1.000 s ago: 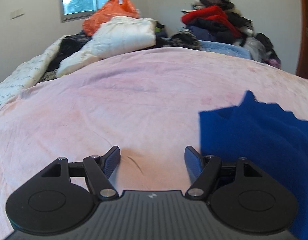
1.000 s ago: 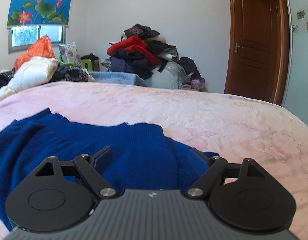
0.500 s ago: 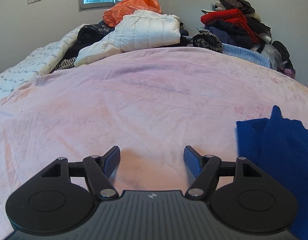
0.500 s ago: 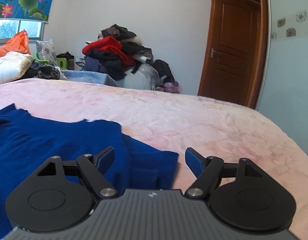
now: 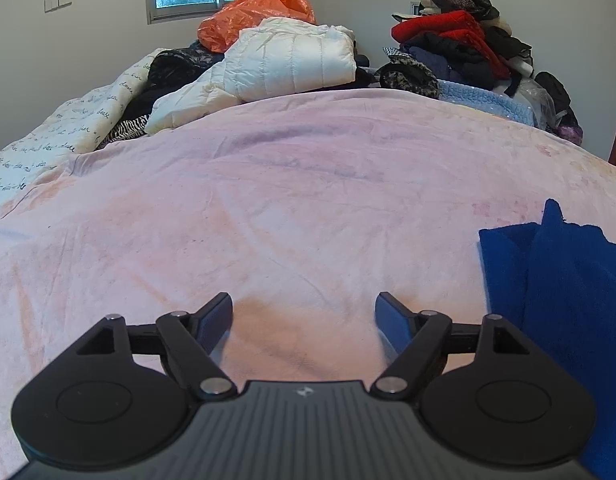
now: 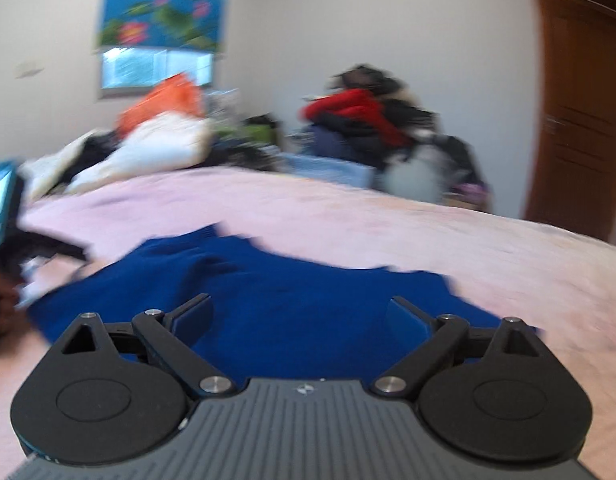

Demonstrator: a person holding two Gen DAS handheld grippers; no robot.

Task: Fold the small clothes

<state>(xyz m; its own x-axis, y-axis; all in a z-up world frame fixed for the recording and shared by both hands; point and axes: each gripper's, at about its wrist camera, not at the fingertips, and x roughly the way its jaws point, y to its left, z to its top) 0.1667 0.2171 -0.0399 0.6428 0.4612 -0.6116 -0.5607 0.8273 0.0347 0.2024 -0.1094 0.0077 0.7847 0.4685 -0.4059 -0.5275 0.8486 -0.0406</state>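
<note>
**Bed with blue garment, two claws**

Left wrist view: left claw, jaws wide and just opened further, nothing between them, over bare pink bedspread. Blue garment lies flat on the bed at the right edge, apart from the claw. At the far end: white jacket, orange bag, clothes pile.

Right wrist view (blurred): right claw, jaws wide and just opened further, above the garment; the cloth shows between the fingers, but no pad presses on it. Garment spread on the bedspread. Door at right.
</note>
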